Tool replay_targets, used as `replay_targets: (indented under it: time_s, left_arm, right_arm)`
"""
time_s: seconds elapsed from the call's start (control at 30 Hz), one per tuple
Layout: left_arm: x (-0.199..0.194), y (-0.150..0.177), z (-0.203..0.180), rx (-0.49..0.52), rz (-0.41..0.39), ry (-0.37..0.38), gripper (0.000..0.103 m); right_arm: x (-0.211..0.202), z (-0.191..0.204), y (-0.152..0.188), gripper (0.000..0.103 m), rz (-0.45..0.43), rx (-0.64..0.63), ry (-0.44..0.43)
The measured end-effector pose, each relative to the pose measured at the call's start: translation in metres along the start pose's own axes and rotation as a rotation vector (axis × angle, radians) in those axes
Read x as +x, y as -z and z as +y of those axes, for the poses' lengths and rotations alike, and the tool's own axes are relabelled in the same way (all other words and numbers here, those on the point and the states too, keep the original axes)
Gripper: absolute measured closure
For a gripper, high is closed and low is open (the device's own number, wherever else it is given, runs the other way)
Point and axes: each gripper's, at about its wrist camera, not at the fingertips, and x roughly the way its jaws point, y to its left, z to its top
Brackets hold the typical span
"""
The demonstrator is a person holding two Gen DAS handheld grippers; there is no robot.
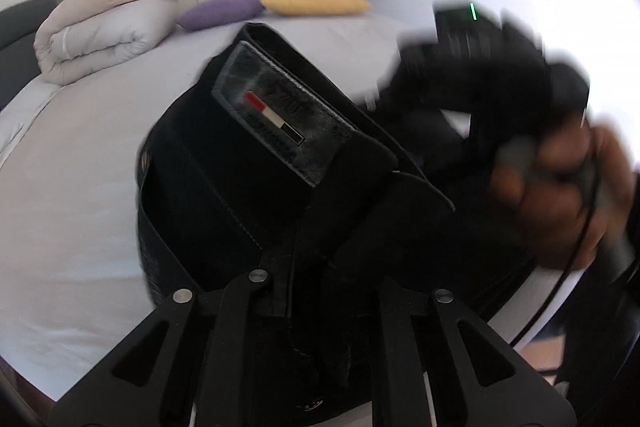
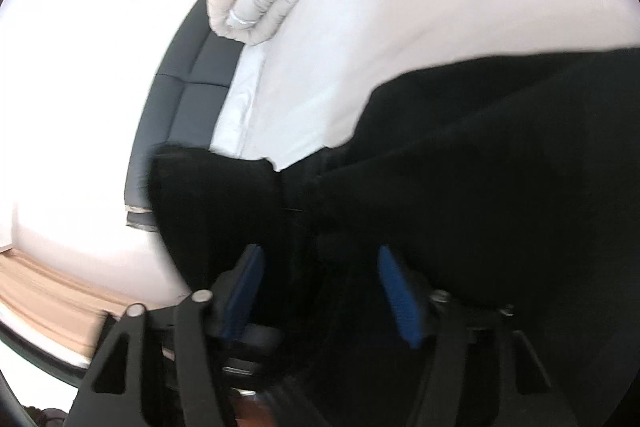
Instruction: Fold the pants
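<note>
Two grippers on one pair of black pants (image 1: 224, 187), held up over the bed (image 1: 80, 155). Left gripper (image 1: 316, 267): jaws drawn narrow, clamped on the waistband fabric; the leather label patch (image 1: 276, 115) faces the left wrist camera, just beyond the fingertips. Right gripper (image 2: 320, 291): blue pads (image 2: 400, 295) stand apart, black cloth lies between them but the pads do not press on it, so no real hold on that side. In the left wrist view the right gripper and the hand (image 1: 560, 187) on it are a blur at right, near the waistband.

Judgement: step in hand is gathering the waistband to bring the two halves together before laying down. To do it well:
- keep the left clamp firm on the band; thick denim-like cloth, heavy, will slip if only an edge is pinched.
- right side needs to close on the opposite waistband corner, not mid-fabric, or the fold goes skewed.
- line up the seams, then lower onto the bare sheet, well apart from the rolled duvet (image 1: 92, 31) and the purple pillow (image 1: 220, 11) and yellow pillow (image 1: 316, 1).

Risk: the free half drooping and twisting while only one side is held. Legs mostly hidden; cannot tell how they hang.
</note>
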Motion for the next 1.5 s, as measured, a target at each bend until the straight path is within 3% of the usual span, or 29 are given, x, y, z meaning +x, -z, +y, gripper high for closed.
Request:
replay_targets:
  time_s: [0.2,0.33,0.5,0.73,0.83,0.9,0.97,1.03,1.2,1.5]
  left_arm:
    - [0.004,0.005,-0.003,0.027,0.006,-0.042,0.092]
    - [-0.002,0.009,-0.008,0.072,0.0,-0.075,0.092]
    - [-0.008,0.015,-0.015,0.078,-0.008,-0.08,0.092]
    - [-0.003,0.02,-0.044,0.196,0.005,-0.093,0.092]
    - [0.004,0.023,-0.057,0.255,0.025,-0.085,0.092]
    - [0.007,0.025,-0.068,0.288,0.031,-0.068,0.092]
    - [0.01,0.025,-0.076,0.297,0.035,-0.054,0.092]
    - [0.015,0.023,-0.083,0.298,0.043,-0.025,0.092]
    - [0.028,0.013,-0.114,0.343,0.054,0.033,0.092]
    - [0.047,-0.01,-0.156,0.394,0.053,0.125,0.092]
  right_arm:
    - [-0.01,-0.019,-0.004,0.04,-0.028,0.066,-0.085]
    - [-0.006,-0.011,-0.006,0.035,-0.013,0.043,-0.086]
    - [-0.02,-0.011,-0.005,0.03,-0.085,0.089,-0.211]
    - [-0.033,-0.002,0.006,0.026,-0.055,0.017,-0.17]
    - [-0.025,0.009,0.005,0.026,-0.009,-0.047,-0.096]
    - [-0.02,0.015,0.008,0.034,0.022,-0.097,0.005]
    - [-0.02,0.011,0.009,0.068,0.037,-0.12,0.096]
    - [-0.031,-0.004,0.008,0.081,0.028,-0.09,0.119]
    - [-0.057,-0.017,0.01,0.085,-0.016,-0.101,0.179]
    - [-0.108,-0.044,0.002,0.086,-0.07,-0.09,0.203]
